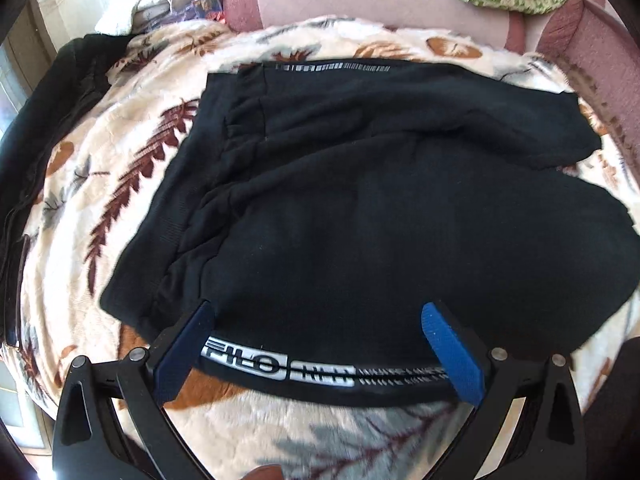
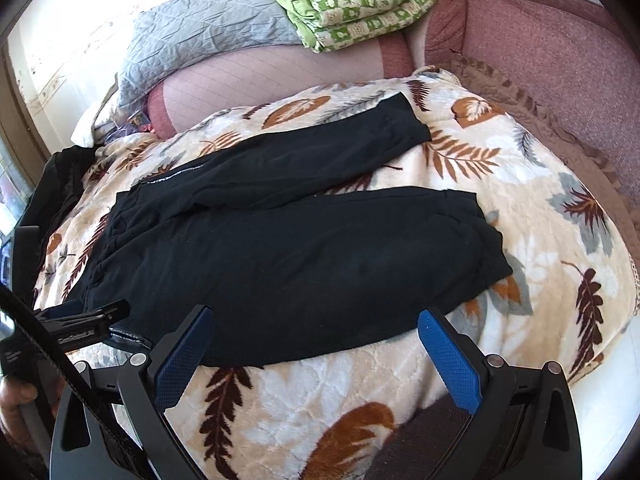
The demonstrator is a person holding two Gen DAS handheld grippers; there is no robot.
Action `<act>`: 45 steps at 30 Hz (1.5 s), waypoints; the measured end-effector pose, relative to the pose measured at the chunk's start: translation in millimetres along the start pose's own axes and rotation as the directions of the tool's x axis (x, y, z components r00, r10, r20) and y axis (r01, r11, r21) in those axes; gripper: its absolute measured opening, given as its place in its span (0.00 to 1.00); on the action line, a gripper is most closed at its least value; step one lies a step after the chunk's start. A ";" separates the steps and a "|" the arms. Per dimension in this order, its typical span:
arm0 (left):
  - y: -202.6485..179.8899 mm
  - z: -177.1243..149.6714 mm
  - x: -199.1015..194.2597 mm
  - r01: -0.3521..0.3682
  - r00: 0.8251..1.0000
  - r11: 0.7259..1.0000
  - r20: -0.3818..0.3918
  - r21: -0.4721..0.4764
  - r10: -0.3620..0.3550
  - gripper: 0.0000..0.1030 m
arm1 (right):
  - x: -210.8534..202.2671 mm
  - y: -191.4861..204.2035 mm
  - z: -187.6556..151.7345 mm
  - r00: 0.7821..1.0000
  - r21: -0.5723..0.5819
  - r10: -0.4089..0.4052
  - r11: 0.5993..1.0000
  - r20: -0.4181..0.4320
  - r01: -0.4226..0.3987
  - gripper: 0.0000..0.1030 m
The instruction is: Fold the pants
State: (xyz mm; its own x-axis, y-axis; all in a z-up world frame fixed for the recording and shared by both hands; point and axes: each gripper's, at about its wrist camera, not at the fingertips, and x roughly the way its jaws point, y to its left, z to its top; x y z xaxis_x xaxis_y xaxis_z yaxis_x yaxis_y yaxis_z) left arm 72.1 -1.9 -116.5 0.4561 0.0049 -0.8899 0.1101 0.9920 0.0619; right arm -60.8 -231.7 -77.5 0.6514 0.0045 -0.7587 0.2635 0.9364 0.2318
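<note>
Your left gripper (image 1: 316,312) sits at the bottom centre of its own view with its two blue-padded fingers (image 1: 450,354) spread wide apart, clamped on nothing; the near edge of the black fleece pants (image 1: 340,216) lies in the gap between them, and the white-lettered stripe (image 1: 280,364) along that side seam runs from one finger across to the other. You cannot tell from this view whether the pads actually touch the cloth or only hang just above it. In the right wrist view your right gripper (image 2: 314,322) is likewise fully open at the lower centre of the frame, its blue pads (image 2: 448,360) empty, with the hem side of the nearer pant leg reaching just up to the finger tips. The pants (image 2: 288,264) lie flat across the cream plush blanket with brown and grey leaf print (image 2: 540,184), waistband toward the left of the frame, the two legs spread in a narrow V toward the right. At the lower left of that frame you see the left gripper (image 2: 86,326) as a black body resting at the waist end of the pants. A folded green-and-white patterned quilt (image 2: 360,8) sits at the top centre, beside a grey quilted pillow (image 2: 208,36) at the upper left.
</note>
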 end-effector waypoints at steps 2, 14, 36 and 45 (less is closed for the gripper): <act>2.4 -1.6 2.5 0.008 1.000 1.000 0.019 -0.009 -0.007 1.00 | 0.7 -1.7 -0.5 1.000 0.001 -0.004 1.000 -0.005 0.004 1.00; 6.2 -3.6 6.2 0.032 0.999 0.999 0.036 -0.019 -0.031 1.00 | 10.1 6.8 -6.3 1.000 -0.032 0.001 0.999 -0.030 -0.002 1.00; 89.8 142.7 -49.6 0.149 0.968 0.989 0.204 0.000 -0.146 1.00 | 50.7 18.6 130.5 0.998 -0.420 0.026 0.907 0.052 -0.001 0.91; 29.7 230.5 57.6 0.299 0.948 0.923 0.030 0.243 -0.316 0.95 | 160.6 21.7 220.1 0.995 -0.618 -0.008 0.784 -0.096 -0.053 0.92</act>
State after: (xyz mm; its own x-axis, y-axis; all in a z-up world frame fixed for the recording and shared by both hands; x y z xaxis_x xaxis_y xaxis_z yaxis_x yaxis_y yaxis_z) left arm 305.2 -1.2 -61.8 0.4244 -0.3123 -0.8499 0.4530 0.8860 -0.0994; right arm 206.1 -287.8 -60.3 0.5779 0.0308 -0.8155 -0.2678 0.9511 -0.1538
